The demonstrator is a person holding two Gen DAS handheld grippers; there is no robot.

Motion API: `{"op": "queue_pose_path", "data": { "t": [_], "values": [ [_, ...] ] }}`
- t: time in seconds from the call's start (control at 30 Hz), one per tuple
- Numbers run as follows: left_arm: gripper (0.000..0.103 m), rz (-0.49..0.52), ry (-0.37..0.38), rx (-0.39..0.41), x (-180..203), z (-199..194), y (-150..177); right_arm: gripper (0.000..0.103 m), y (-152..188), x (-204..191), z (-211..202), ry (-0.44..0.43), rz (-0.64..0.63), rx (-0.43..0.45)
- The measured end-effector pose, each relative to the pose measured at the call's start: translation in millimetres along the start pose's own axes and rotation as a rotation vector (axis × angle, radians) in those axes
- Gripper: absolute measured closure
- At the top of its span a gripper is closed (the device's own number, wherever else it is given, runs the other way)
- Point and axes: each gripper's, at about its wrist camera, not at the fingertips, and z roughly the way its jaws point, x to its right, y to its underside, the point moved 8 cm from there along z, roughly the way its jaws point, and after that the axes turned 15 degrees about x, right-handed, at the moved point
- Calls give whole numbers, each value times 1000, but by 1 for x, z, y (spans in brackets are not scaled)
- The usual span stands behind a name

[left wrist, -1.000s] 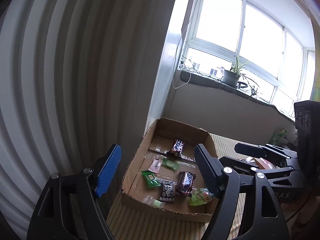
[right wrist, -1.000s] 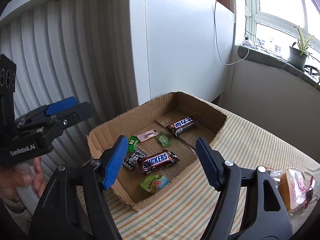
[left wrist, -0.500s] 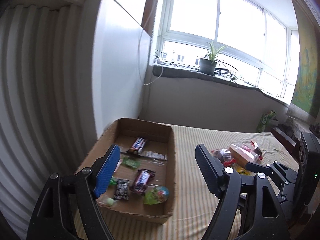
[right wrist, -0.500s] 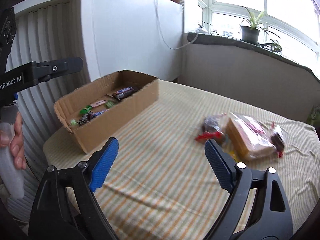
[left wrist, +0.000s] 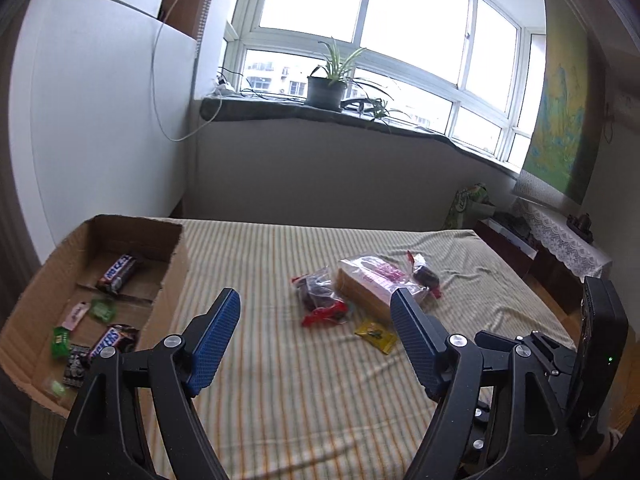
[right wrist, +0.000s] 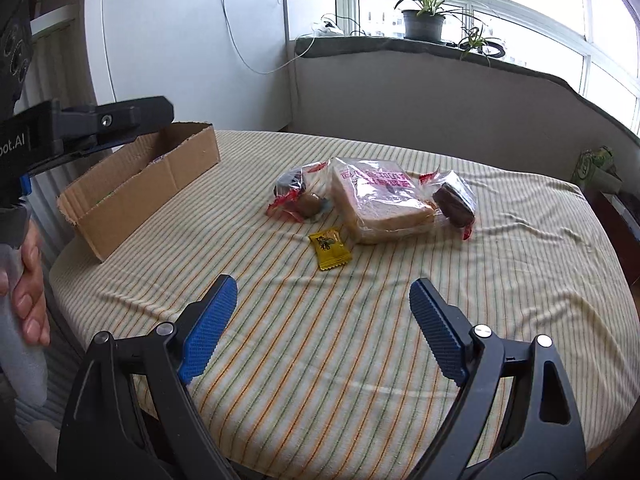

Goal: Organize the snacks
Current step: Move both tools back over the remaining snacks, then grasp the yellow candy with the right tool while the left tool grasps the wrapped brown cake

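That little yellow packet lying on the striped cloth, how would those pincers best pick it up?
The yellow packet lies flat and alone, apart from the bagged bread. Judging by that, the right hand-held gripper, open and nearest, should probably come down from above and pinch across the packet's narrow width, fingers on its long edges. The crimped ends are flimsier.
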Motion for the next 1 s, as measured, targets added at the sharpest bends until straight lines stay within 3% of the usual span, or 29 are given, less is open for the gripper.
{"op": "queue_pose_path", "data": {
  "t": [0.3, 0.6, 1.0],
  "values": [
    [25, -58, -7, -113, 7, 43, 16, 13, 23, -2, 22, -25, -85, -115],
    [25, -147, -73, -341, -11, 126, 59, 13, 23, 5, 60, -68, -126, -202],
    [25, -222, -55, -391, -21, 162, 73, 13, 13, 7, 93, -93, -126, -234]
  ]
}}
